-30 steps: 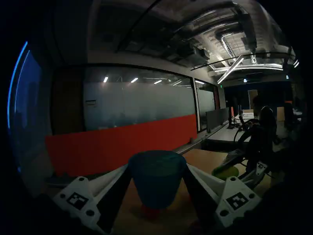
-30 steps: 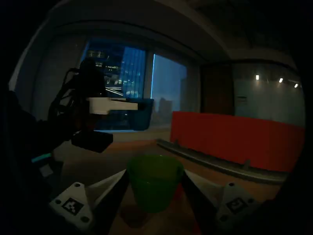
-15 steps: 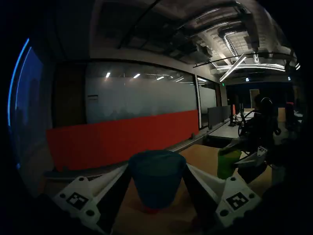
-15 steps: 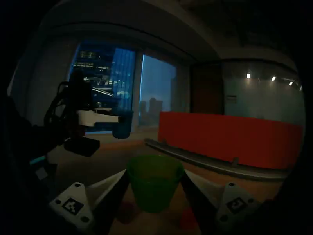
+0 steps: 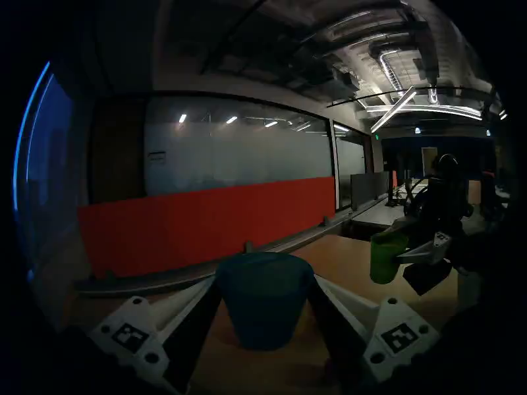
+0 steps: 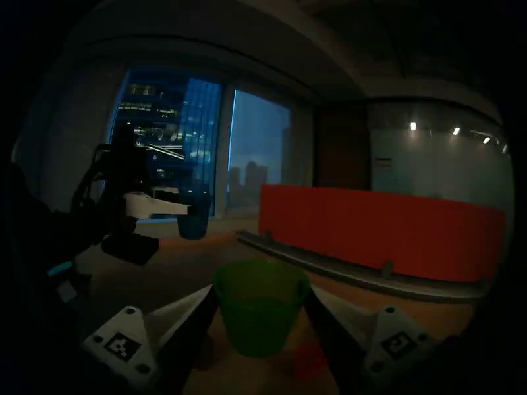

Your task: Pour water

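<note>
Dim room.

- **Left gripper** (image 5: 265,295): jaws clenched on the blue cup (image 5: 265,316), which is upright and lifted above the desk (image 5: 342,253).
- **Right gripper** (image 6: 261,299): jaws clenched on the green cup (image 6: 261,322), also upright and off the desk.
- **Cups:** well apart, roughly level. It is too dark to tell the water level in either.

Judgement: this is the approach before the pour.

- Bring the rims near first, with the pouring lip just over the receiving mouth.
- Then tilt slowly by rolling your wrist.
- Hold the receiver level.
- Squeeze firmly; a tapered cup can slip from a loose grip.
</note>
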